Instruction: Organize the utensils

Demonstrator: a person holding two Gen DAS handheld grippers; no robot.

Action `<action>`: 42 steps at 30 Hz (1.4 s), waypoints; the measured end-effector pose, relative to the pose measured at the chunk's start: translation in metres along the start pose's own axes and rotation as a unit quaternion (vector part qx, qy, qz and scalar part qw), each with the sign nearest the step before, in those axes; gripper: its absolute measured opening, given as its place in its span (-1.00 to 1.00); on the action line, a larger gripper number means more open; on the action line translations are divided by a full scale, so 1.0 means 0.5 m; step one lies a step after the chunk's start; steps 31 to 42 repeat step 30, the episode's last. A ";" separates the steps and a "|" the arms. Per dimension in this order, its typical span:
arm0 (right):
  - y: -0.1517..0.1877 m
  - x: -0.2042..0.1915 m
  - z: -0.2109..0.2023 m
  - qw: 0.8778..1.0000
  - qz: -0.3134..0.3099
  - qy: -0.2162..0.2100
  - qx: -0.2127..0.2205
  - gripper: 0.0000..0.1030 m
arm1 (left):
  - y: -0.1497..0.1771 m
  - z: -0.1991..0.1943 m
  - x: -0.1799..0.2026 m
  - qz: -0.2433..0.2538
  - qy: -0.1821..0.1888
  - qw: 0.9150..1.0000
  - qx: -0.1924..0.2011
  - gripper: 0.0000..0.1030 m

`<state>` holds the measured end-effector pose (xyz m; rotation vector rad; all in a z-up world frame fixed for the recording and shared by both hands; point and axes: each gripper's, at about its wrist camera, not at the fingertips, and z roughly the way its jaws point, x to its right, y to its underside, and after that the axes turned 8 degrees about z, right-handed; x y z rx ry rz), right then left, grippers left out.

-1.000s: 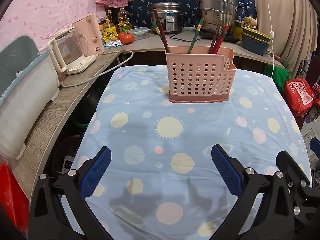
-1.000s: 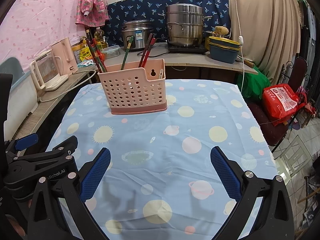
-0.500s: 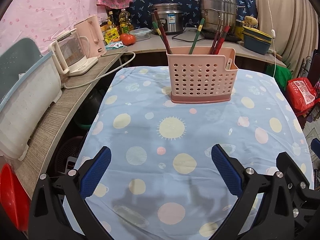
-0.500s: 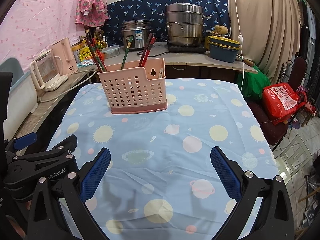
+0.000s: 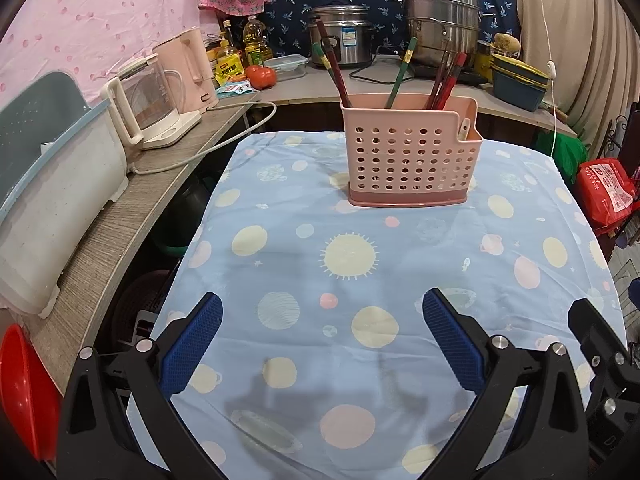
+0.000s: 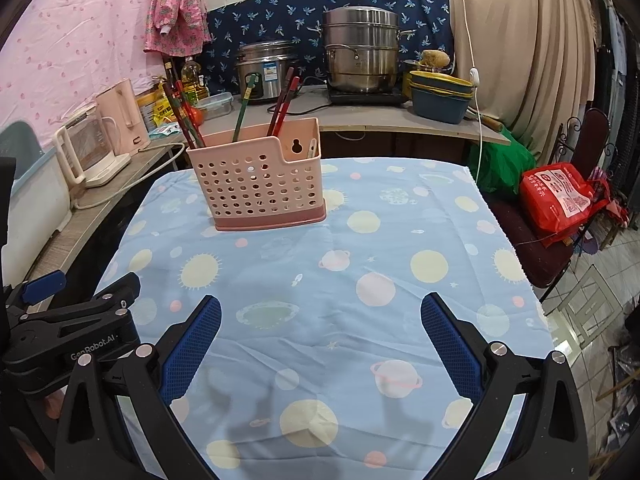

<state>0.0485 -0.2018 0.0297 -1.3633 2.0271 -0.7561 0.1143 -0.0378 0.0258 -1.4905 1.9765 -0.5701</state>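
Pink utensil basket upright at the far end of the cloth-covered surface.

The surface (image 5: pixel 400 280), under a blue planet-print cloth, carries a perforated pink basket (image 5: pixel 410 160) with a darker base, its long side facing the cameras. The left gripper (image 5: pixel 322 338) and right gripper (image 6: pixel 320 336) hover at the near edge, jaws spread wide and empty. Red and green chopsticks (image 5: pixel 444 82) stand handle-up inside, fanned outward.

One pink perforated utensil basket (image 5: pixel 412 156) stands at 12 o'clock on the table. It holds about seven chopsticks (image 5: pixel 335 72), with one pale utensil (image 5: pixel 464 128) in its side pocket. Two kettles (image 5: pixel 160 100) sit at 10 o'clock, two metal pots (image 5: pixel 440 32) beyond.
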 end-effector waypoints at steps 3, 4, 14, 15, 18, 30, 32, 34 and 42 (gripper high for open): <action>-0.002 0.005 0.002 1.000 0.003 0.002 0.000 0.87 | 0.000 0.001 -0.003 -0.001 -0.001 1.000 -0.001 0.86; -0.001 0.006 0.002 1.000 0.003 0.003 0.000 0.87 | 0.000 0.001 -0.005 -0.002 -0.001 1.000 -0.001 0.86; -0.002 0.007 0.003 1.000 0.005 0.005 0.000 0.87 | 0.000 0.004 -0.011 -0.004 -0.004 1.000 -0.001 0.86; -0.002 0.007 0.003 1.000 0.005 0.005 0.000 0.87 | -0.001 0.004 -0.010 -0.003 -0.004 1.000 -0.001 0.86; -0.002 0.008 0.003 1.000 0.005 0.005 0.001 0.87 | 0.000 0.004 -0.010 -0.004 -0.004 1.000 -0.001 0.86; -0.003 0.028 0.010 1.000 0.011 0.011 -0.001 0.87 | -0.001 0.010 -0.013 -0.003 -0.003 1.000 -0.002 0.86; -0.003 0.028 0.010 1.000 0.011 0.011 -0.001 0.87 | -0.001 0.010 -0.013 -0.003 -0.003 1.000 -0.002 0.86; -0.003 0.028 0.010 1.000 0.011 0.011 -0.001 0.87 | -0.001 0.010 -0.013 -0.003 -0.003 1.000 -0.002 0.86; -0.003 0.028 0.010 1.000 0.011 0.011 -0.001 0.87 | -0.001 0.010 -0.013 -0.003 -0.003 1.000 -0.002 0.86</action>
